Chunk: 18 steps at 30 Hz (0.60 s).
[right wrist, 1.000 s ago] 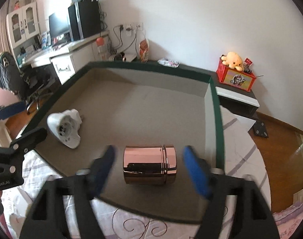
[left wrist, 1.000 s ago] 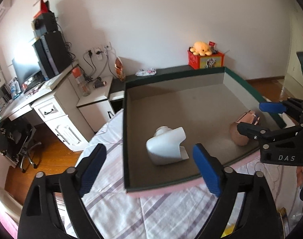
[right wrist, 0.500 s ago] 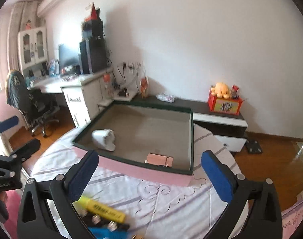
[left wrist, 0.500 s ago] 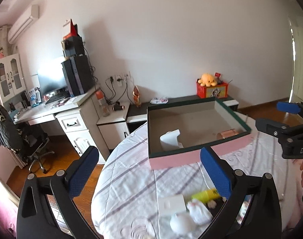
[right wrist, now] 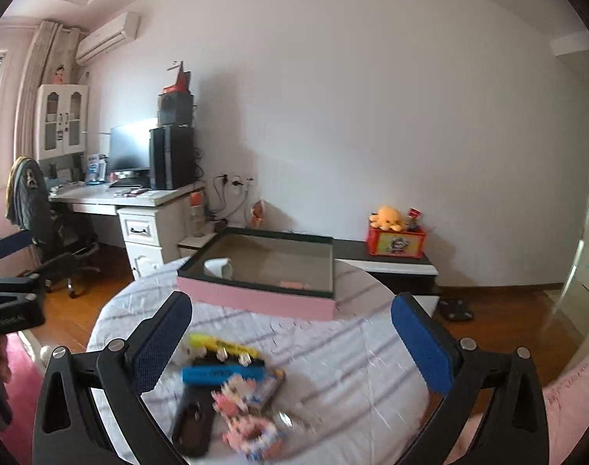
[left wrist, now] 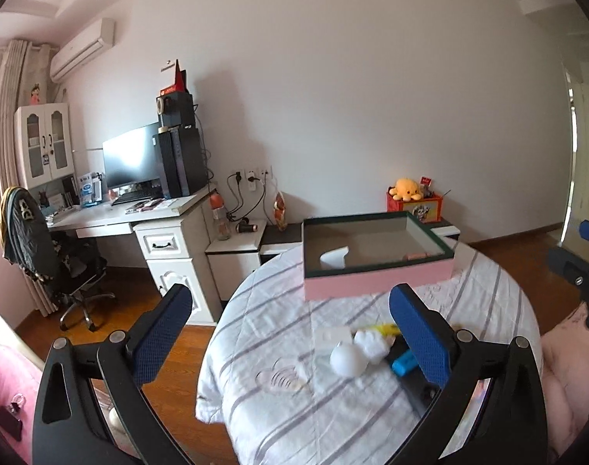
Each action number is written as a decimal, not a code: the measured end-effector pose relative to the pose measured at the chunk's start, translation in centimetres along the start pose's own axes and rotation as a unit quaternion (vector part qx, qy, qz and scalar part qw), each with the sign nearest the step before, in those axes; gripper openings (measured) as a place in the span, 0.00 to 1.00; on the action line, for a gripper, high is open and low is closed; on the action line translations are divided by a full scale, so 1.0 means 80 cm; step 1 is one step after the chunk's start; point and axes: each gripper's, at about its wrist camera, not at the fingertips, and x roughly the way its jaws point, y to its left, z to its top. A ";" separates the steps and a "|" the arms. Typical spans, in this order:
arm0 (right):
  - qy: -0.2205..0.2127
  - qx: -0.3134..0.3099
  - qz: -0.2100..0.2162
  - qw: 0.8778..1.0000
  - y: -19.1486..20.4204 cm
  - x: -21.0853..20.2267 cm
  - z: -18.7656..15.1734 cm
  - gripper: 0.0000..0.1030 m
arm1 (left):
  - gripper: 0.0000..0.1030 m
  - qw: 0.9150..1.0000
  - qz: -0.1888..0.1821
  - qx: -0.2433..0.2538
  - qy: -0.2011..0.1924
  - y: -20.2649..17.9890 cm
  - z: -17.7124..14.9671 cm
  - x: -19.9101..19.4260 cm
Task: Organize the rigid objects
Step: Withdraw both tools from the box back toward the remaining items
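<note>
A pink box (left wrist: 375,281) with a dark green rim stands at the far side of a round table (left wrist: 263,348) under a striped white cloth. Inside it lie a white plastic piece (left wrist: 333,259) and a copper tin (left wrist: 414,256), both low behind the wall. Nearer to me is a pile: a white ball (left wrist: 346,356), a yellow marker (right wrist: 224,345), a blue marker (right wrist: 220,374), a pink-and-white block figure (right wrist: 247,414) and a black item (right wrist: 193,422). My left gripper (left wrist: 290,306) is open and empty above the table's left part. The right gripper (right wrist: 292,310) is open and empty over the pile.
A white desk (left wrist: 131,209) with a monitor and a black office chair (left wrist: 42,248) stand to the left. A low dark cabinet bears a red box with an orange plush (left wrist: 408,190) behind the table. Wooden floor (left wrist: 112,310) surrounds the table's edge.
Both grippers have pulled back and up from the pink box, and the right jaws have widened. The white piece and the copper tin stay in the box. The pile has come into view.
</note>
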 end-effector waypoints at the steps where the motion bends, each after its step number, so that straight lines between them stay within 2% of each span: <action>1: 0.003 0.004 -0.002 1.000 -0.001 -0.005 -0.004 1.00 | 1.00 1.000 0.002 0.001 0.003 0.003 -0.003 -0.003; 9: 0.025 0.007 -0.008 1.000 -0.004 -0.011 -0.027 1.00 | 1.00 1.000 0.003 0.007 0.023 0.012 -0.021 -0.006; 18: 0.083 0.013 -0.018 0.996 -0.015 0.020 -0.066 1.00 | 1.00 0.997 -0.018 0.028 0.069 -0.005 -0.048 0.026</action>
